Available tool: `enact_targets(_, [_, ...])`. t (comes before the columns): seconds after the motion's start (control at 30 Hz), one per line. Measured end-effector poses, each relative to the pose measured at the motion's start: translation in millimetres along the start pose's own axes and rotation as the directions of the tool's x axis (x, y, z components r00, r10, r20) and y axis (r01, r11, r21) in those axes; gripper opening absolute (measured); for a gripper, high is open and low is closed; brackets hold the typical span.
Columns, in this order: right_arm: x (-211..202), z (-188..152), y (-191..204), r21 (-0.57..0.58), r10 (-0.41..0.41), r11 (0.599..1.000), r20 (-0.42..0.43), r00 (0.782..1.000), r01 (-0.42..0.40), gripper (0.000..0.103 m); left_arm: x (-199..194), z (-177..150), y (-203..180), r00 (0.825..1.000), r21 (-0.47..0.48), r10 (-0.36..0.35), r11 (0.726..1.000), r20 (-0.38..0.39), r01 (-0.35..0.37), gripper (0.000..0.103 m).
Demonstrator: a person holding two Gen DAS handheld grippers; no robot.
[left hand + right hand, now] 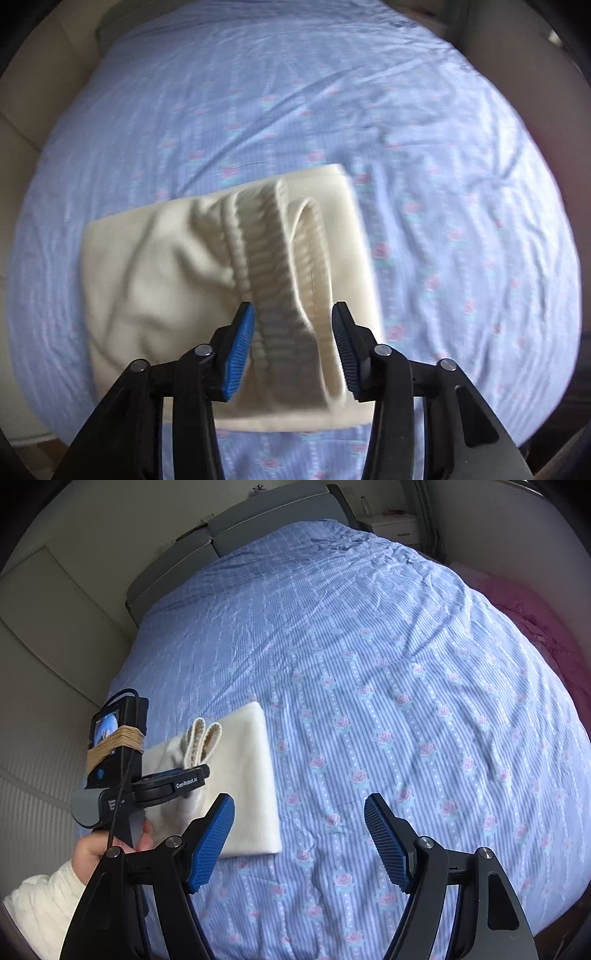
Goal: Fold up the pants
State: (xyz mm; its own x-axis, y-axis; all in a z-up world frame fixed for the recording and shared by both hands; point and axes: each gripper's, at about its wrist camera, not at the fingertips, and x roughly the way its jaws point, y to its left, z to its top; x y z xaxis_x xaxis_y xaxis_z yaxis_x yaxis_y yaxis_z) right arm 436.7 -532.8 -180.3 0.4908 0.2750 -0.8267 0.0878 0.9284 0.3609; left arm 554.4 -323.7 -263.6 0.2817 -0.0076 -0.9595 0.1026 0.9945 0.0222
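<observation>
Cream pants [162, 280] lie folded into a compact rectangle on the blue flowered bedspread [424, 184]. Their ribbed waistband [280, 295] stands lifted and runs between the blue pads of my left gripper [293, 325], whose jaws stand part open around it, not pinching. In the right wrist view the pants [247, 775] lie at the left, with the left gripper [192, 775] at the raised waistband [203, 738]. My right gripper [299, 823] is open and empty above the bedspread [406, 701], just right of the pants.
A grey headboard [236, 535] stands at the far end of the bed. A white cupboard [48, 646] lines the left wall. A pink blanket [524, 620] lies at the right. A white nightstand [391, 524] stands in the far corner.
</observation>
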Motion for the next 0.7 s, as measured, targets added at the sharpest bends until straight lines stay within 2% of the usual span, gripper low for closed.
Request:
enact_targets(0.07, [5.4,-0.5,-1.0,-0.003,0.001,1.000,-0.013,1.000,-0.001,0.074,-9.5,-5.0,-0.5,0.999,0.002,-0.043,0.999,0.011,0.043,0.051])
enact_targets(0.17, [13.9,-1.1,2.6,-0.018,0.009,1.000,-0.035,0.999,-0.010,0.074,-20.3,-13.8,14.5,0.997,-0.032,-0.074,0.997,0.021,0.075,0.053])
enact_targets(0.27, [25.6,-3.3,11.4,-0.043,0.027,0.999,-0.059,0.998,-0.030,0.074,-26.1,-27.5,39.5,0.999,-0.059,-0.046,0.997,0.021,0.047,0.053])
enact_targets(0.43, [59.9,-2.0,37.8,-0.112,0.114,0.986,-0.115,0.987,-0.127,0.074,-32.9,-37.9,85.5,0.999,-0.083,0.021,0.996,0.032,-0.018,0.055])
enact_targets(0.5, [76.8,1.8,50.5,-0.138,0.148,0.976,-0.136,0.980,-0.167,0.072,-34.2,-41.7,98.9,0.998,-0.091,0.042,0.995,0.045,-0.038,0.057])
enact_targets(0.57, [96.8,6.1,64.5,-0.167,0.172,0.966,-0.155,0.973,-0.198,0.063,-31.1,-42.8,110.1,0.998,-0.101,0.048,0.994,0.047,-0.043,0.059])
enact_targets(0.7, [141.3,14.8,85.7,-0.174,0.193,0.957,-0.211,0.958,-0.231,0.052,-17.0,-40.1,123.8,0.999,-0.134,0.035,0.991,0.030,-0.031,0.059])
